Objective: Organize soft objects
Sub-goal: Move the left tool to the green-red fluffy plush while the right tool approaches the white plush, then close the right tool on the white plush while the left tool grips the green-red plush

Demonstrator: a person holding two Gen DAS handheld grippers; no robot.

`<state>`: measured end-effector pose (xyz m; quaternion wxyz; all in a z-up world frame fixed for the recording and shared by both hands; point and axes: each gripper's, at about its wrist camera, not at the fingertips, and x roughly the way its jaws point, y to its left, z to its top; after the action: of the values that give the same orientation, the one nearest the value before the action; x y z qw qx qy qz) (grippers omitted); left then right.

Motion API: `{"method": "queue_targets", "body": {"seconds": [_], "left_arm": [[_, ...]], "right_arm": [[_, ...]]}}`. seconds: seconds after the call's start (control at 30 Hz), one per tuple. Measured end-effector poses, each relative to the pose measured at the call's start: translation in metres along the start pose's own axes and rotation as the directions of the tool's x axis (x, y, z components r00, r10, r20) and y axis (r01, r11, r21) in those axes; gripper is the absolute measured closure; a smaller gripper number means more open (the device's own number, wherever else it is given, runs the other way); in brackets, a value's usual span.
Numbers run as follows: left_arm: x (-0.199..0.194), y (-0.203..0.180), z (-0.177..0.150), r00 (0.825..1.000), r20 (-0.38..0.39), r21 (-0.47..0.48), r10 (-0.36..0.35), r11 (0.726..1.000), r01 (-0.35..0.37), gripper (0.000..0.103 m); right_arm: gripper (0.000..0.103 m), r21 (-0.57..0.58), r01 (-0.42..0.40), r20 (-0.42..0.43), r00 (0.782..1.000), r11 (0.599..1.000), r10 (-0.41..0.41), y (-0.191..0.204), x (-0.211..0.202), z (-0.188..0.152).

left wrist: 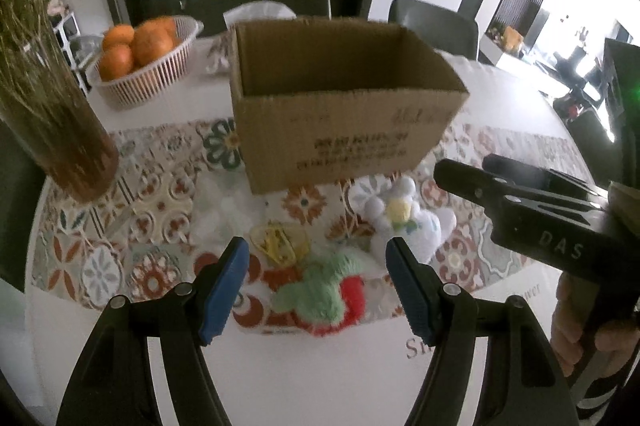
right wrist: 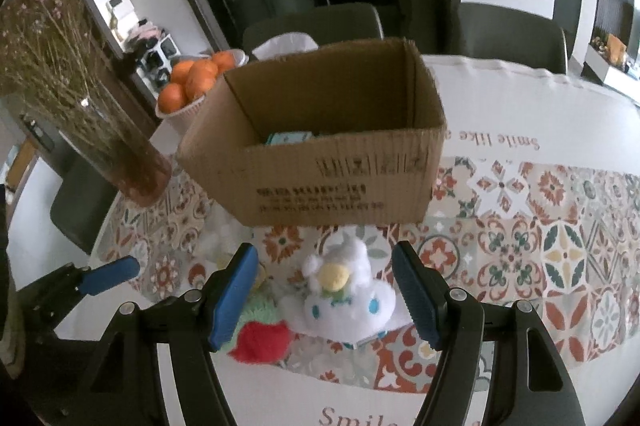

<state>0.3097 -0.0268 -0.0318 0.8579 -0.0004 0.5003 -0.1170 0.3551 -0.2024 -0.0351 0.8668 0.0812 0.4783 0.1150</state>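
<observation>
Both tools released: left tool [left wrist: 316, 284] over green/red plush [left wrist: 320, 296], right tool [right wrist: 325, 296] over white plush [right wrist: 344, 300]. Box [right wrist: 320, 145] contents mostly hidden, print too blurred to read; clear item [left wrist: 224, 218] near the box hard to make out

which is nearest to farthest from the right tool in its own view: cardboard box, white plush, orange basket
1. white plush, between the open right tool's fingers
2. cardboard box, just behind the plush
3. orange basket, far left behind the box
</observation>
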Motion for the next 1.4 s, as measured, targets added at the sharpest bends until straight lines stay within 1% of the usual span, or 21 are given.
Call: {"method": "queue_targets", "body": {"seconds": [0.17,0.3,0.5,0.7,0.97,1.2,1.33,1.4], "left_arm": [[0.013,-0.003,-0.012,0.997,-0.071,-0.012,-0.027,1.0,0.026,0.033],[0.025,-0.003,-0.019,0.991,-0.13,-0.026,-0.043,0.999,0.04,0.033],[0.046,-0.002,-0.029,0.973,-0.215,-0.06,-0.081,0.996,0.069,0.033],[0.067,-0.002,-0.035,0.958,-0.27,-0.086,-0.101,0.993,0.081,0.033],[0.09,-0.008,-0.041,0.942,-0.316,-0.095,-0.109,0.992,0.082,0.033],[0.109,-0.013,-0.044,0.931,-0.347,-0.104,-0.111,0.991,0.079,0.035],[0.118,-0.014,-0.044,0.932,-0.344,-0.112,-0.112,0.991,0.077,0.038],[0.123,-0.015,-0.045,0.933,-0.345,-0.112,-0.105,0.991,0.07,0.041]], "right_arm": [[0.033,0.002,-0.013,-0.048,0.999,1.0,0.013,-0.004,0.013,-0.008],[0.033,0.007,-0.021,-0.088,0.996,1.0,0.022,-0.007,0.026,-0.01],[0.033,0.024,-0.031,-0.148,0.988,0.999,0.034,-0.012,0.047,-0.013],[0.033,0.036,-0.037,-0.203,0.978,0.999,0.044,-0.017,0.067,-0.018],[0.033,0.051,-0.038,-0.246,0.968,0.998,0.05,-0.02,0.089,-0.018],[0.033,0.046,-0.021,-0.265,0.964,0.999,0.032,-0.022,0.102,-0.015],[0.033,0.04,0.004,-0.273,0.962,0.999,0.007,-0.024,0.109,-0.017],[0.033,0.04,0.017,-0.285,0.959,0.999,-0.005,-0.026,0.114,-0.019]]}}
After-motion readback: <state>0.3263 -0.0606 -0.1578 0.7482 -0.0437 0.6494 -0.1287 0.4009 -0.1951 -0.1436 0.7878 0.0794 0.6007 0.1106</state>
